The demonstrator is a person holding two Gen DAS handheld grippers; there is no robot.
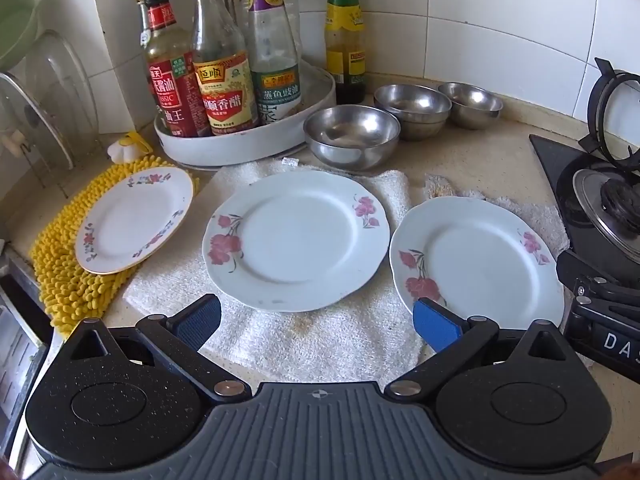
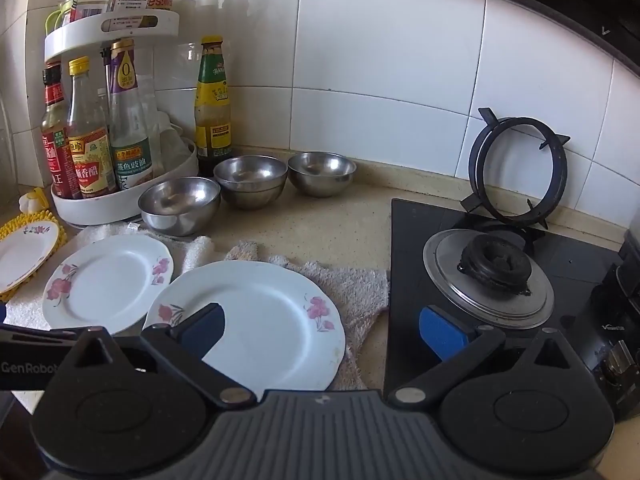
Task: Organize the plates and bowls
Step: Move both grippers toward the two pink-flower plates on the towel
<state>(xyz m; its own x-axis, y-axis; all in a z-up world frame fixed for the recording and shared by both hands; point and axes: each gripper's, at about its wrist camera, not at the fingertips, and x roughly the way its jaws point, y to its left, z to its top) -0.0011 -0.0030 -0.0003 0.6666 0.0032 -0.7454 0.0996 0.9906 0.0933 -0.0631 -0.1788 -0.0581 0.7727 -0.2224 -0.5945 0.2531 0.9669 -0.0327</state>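
Both tongs, left (image 1: 318,322) and right (image 2: 322,330), gape wide, empty. Ahead on the worktop (image 2: 340,224), three plates (image 1: 296,240) lie apart; beyond them, steel bowls (image 1: 412,110) are only partly nested. Sorting seems barely begun.

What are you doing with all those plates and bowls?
Tidying them up, but nothing is picked up yet. A person holds two grippers, and both the left gripper and the right gripper are open and empty. Three flowered plates lie apart: a small plate on a yellow mat, a middle plate and a right plate on towels. Steel bowls sit behind.
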